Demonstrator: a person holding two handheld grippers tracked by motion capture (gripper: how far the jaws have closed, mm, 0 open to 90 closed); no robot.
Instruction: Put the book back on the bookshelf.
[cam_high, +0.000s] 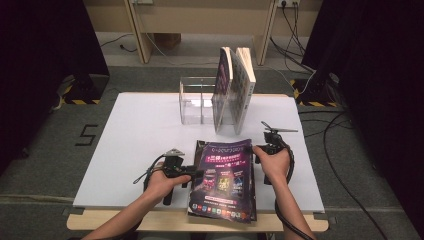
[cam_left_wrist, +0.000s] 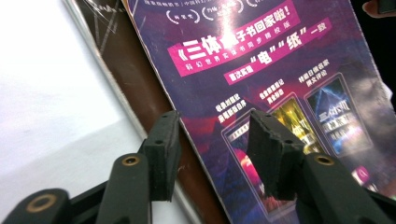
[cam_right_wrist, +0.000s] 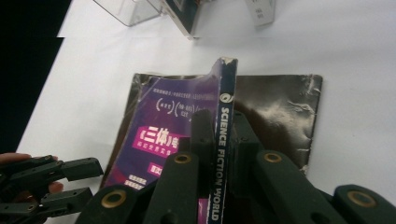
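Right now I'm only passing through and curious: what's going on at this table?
A person is working two hand-held grippers on a purple magazine at the near edge of the white table. The right gripper is shut on the magazine's spine, lifting that edge off a dark magazine underneath. The left gripper is open, its jaws over the opposite edge without pressing it. Farther back, two books stand upright in a clear rack.
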